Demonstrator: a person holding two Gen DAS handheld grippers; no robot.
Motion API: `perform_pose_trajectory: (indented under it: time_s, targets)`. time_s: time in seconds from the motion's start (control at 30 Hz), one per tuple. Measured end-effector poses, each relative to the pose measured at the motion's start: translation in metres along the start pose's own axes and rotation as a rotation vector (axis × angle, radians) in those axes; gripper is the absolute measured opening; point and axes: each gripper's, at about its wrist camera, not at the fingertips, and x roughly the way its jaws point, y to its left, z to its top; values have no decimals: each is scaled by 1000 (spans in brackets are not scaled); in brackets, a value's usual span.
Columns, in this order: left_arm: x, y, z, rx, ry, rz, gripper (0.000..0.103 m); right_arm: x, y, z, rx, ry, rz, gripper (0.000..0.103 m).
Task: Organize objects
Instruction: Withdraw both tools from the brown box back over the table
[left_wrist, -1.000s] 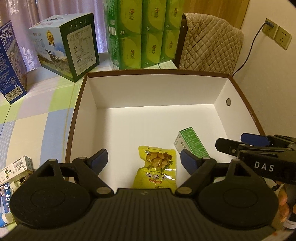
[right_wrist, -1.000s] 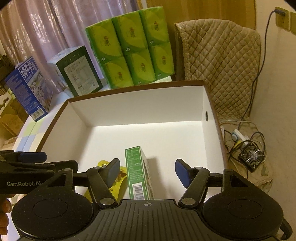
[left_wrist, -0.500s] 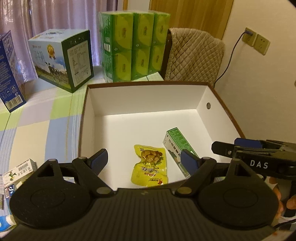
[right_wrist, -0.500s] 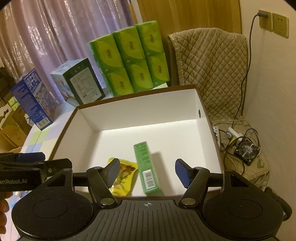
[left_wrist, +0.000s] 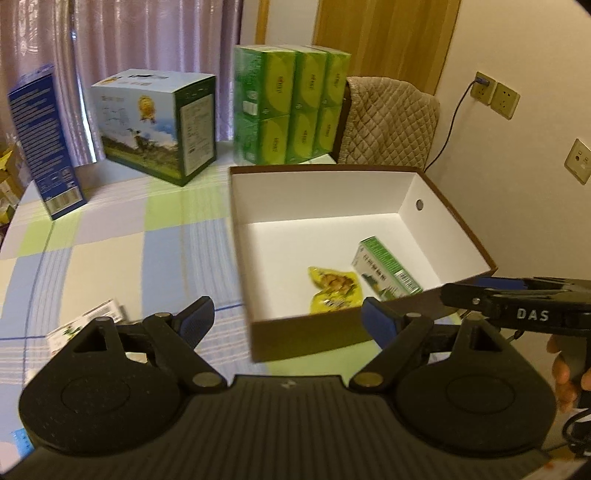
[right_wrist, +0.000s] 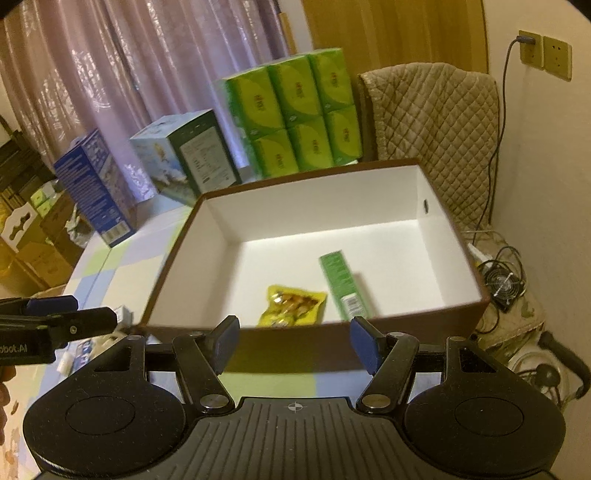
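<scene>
Fingers (left_wrist: 195, 319) of the left gripper (left_wrist: 287, 320) stand wide apart with nothing between them, hovering above the checked worktop (left_wrist: 110, 251) just before the near wall of the brown box (left_wrist: 314, 339). Those of the right gripper (right_wrist: 294, 341) are likewise spread and empty, poised in front of the same near wall; seen from the left wrist, this gripper reaches in from the right edge, with part of the hand (left_wrist: 565, 369) that holds it showing.

Largest on the worktop is the brown box, white inside, open at the top. Behind it stand a stack of green tissue packs (left_wrist: 291, 110), a milk carton case (left_wrist: 155, 125) and a tall blue box (left_wrist: 40, 144); a quilted chair back (left_wrist: 388, 125) rises at the far right.

Inside the brown box, near its front, a green carton (right_wrist: 343, 286) lies flat on the floor, ahead of the right gripper and slightly right of centre. Just left of it lies a yellow snack pouch (right_wrist: 291, 304); whether the two touch is unclear. Both gripper pairs are well clear of them.

A small white packet (left_wrist: 88, 325) lies on the worktop by the left gripper.
</scene>
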Motion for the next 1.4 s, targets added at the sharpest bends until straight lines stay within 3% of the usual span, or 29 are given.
perform_pose_trajectory:
  time_s: [1.03,1.4]
  targets:
    - [-59,116,-93,-84,66,60,85,25,112,-76,-78,160,80,63]
    - [-63,177,-128,-119,89,142,84,43,140,-91,-89,202,91,63]
